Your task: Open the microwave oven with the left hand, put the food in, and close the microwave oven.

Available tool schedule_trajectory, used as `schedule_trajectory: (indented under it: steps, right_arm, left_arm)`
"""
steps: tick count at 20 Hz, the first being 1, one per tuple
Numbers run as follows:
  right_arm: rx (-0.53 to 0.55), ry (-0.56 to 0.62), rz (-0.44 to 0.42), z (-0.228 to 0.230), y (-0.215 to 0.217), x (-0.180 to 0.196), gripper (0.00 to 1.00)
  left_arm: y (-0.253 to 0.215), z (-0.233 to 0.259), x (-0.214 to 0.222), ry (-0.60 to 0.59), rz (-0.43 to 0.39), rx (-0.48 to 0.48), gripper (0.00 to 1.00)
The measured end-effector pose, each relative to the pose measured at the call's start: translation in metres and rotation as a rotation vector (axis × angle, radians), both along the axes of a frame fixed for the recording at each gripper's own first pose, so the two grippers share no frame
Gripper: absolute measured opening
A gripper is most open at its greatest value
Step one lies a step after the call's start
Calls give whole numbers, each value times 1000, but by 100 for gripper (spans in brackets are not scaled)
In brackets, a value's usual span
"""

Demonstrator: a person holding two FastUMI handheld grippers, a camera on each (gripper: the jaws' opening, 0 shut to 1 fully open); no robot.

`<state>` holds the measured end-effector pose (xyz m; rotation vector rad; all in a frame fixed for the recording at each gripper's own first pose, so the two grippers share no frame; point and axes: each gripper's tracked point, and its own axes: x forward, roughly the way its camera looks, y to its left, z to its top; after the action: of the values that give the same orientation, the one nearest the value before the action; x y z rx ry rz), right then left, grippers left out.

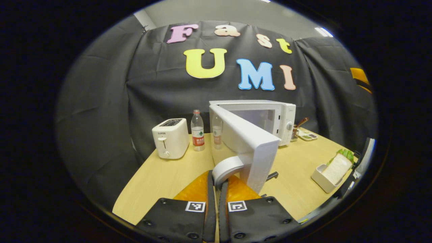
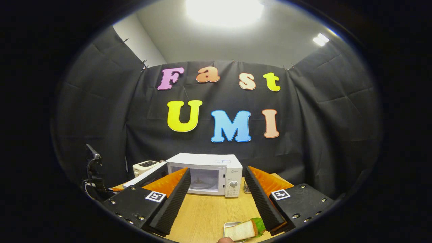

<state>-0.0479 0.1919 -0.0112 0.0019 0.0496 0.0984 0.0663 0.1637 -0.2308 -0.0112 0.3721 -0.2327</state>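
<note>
Left gripper view, left to right: toaster [image 1: 169,137], two water bottles [image 1: 197,130] beside it, then microwave oven [image 1: 266,118] at table [image 1: 158,179] rear, utensil holder [image 1: 296,130] just right of it. Door [image 1: 249,148] swung wide toward camera, curved handle [image 1: 226,168] clamped between left gripper [image 1: 217,179] fingers. Sandwich [image 1: 337,166] lying in white tray [image 1: 322,179] at far right, long axis running away from camera.

Right gripper view: oven cavity facing camera, unobstructed; right gripper [image 2: 216,197] fingers spread apart, nothing between them, above sandwich on table's near edge.
</note>
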Motion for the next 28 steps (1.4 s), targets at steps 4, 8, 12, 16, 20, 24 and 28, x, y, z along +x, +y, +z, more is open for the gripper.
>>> schedule_trajectory:
  steps: [4, 8, 12, 16, 20, 24, 28]
  right_arm:
    - [-13, 7, 20, -1, 6, 2, 98]
    - [6, 29, 58, -6, -5, 10, 98]
    - [34, 78, 93, -17, -30, 23, 98]
    - [75, 160, 129, -34, -60, 37, 97]
    - [157, 282, 149, -64, -86, 49, 98]
    - [227, 430, 184, -100, -101, 49, 98]
    - [271, 575, 203, -141, -113, 43, 98]
  left_arm:
    - [6, -4, -3, 5, 20, -20, 19]
    - [17, 0, -21, 18, 120, -33, 80]
    - [13, 28, -45, -38, 187, 18, 99]
    - [-4, 67, -64, -89, 252, 2, 96]
    - [-23, 115, -73, -166, 287, 9, 95]
    - [-45, 163, -83, -246, 294, 18, 95]
    - [-68, 199, -90, -318, 297, 12, 95]
